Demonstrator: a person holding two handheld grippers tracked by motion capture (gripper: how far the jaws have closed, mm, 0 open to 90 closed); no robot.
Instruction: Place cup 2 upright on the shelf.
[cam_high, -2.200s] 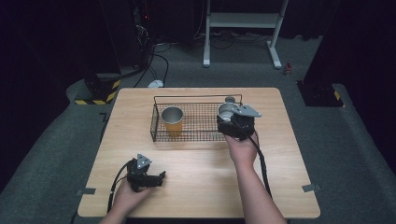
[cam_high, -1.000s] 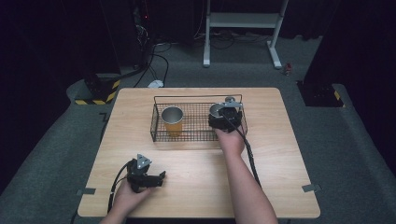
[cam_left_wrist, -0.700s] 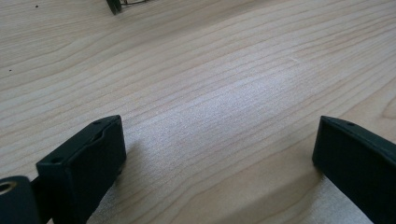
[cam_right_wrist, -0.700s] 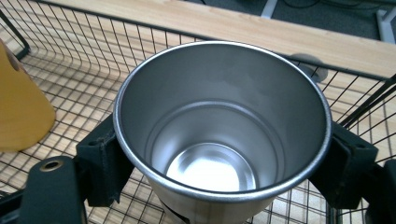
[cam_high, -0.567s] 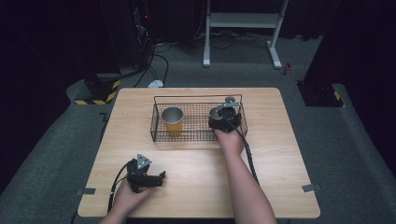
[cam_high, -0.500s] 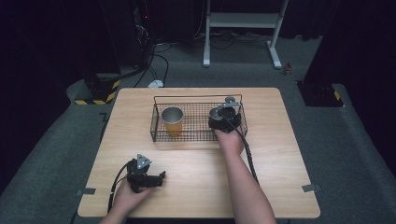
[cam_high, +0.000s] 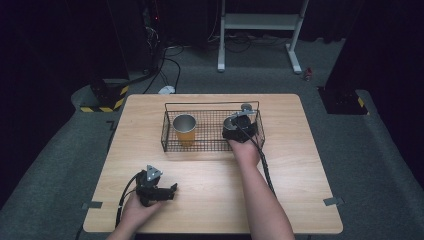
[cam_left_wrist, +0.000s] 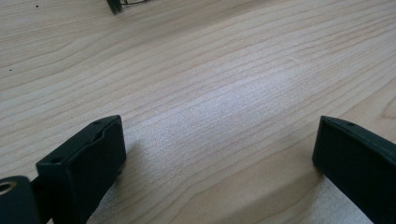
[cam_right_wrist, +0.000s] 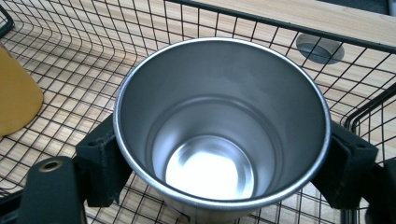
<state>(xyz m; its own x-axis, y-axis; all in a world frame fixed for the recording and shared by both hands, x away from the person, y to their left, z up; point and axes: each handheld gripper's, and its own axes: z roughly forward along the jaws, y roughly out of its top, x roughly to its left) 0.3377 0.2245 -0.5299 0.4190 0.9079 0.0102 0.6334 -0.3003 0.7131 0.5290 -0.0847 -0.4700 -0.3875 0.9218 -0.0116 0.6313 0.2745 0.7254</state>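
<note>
Steel fills the space between the jaws of the right gripper (cam_right_wrist: 219, 154): they press on either side of a bare metal cup (cam_right_wrist: 219, 126), which stands upright with its mouth open to the camera and its shiny bottom in sight. From the high view the right gripper (cam_high: 239, 129) sits inside the right end of a black wire basket (cam_high: 167, 131), with the person's right hand (cam_high: 245, 147) behind it and the cable trailing back along the forearm. The cup's base looks close to the basket's mesh floor, though whether it touches I cannot tell.

At the left end of the same basket stands a second cup (cam_high: 185, 129), yellow-orange on the outside with a metal rim, well apart from the held one. A small grey disc (cam_right_wrist: 320, 46) lies on the wood just beyond the basket's far wire.

Near the front left of the wooden table (cam_high: 300, 165), the left gripper (cam_high: 167, 192) rests low in the person's left hand (cam_high: 137, 210). Its jaws stand wide apart over bare wood, holding nothing.
</note>
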